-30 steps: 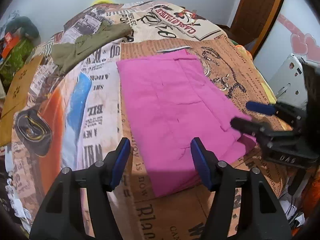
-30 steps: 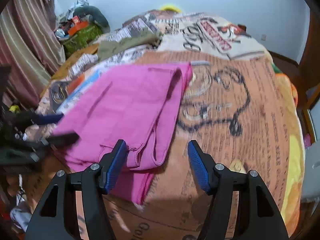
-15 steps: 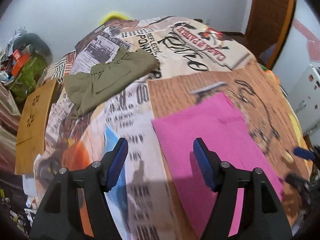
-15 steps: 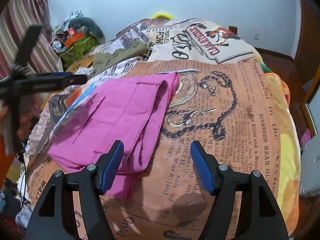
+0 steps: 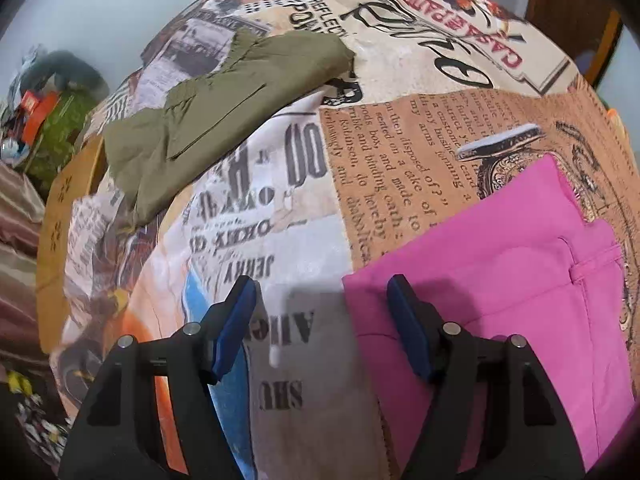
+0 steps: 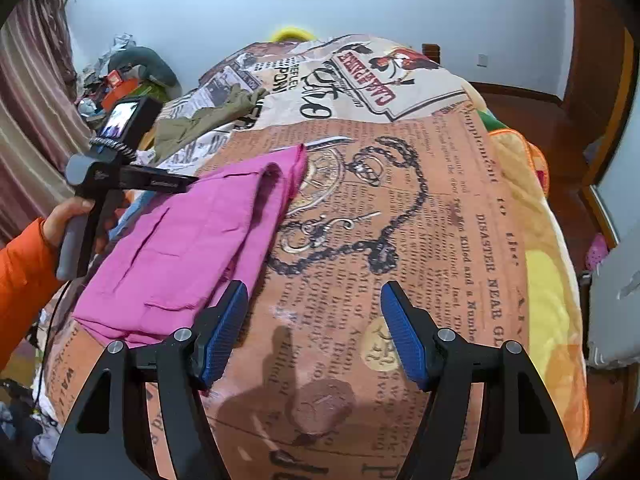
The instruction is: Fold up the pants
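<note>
The pink pants (image 5: 508, 280) lie folded flat on the printed bedspread (image 5: 280, 208); they also show in the right wrist view (image 6: 192, 248). My left gripper (image 5: 322, 324) is open and empty, just above the bedspread at the pants' left edge, with its right finger over the pink corner. My right gripper (image 6: 314, 332) is open and empty, above bare bedspread to the right of the pants. The left gripper also shows from the side in the right wrist view (image 6: 132, 180), held by a hand in an orange sleeve.
Olive-green pants (image 5: 224, 112) lie crumpled at the far left of the bed, also in the right wrist view (image 6: 200, 120). A cluttered pile (image 6: 120, 80) sits by the curtain at the left. A wooden door (image 6: 600, 80) and a white object (image 6: 616, 292) stand to the right.
My left gripper has swung left and forward, off the pants' near edge to their left side. My right gripper has lifted and drawn back to the right, away from the pants.
</note>
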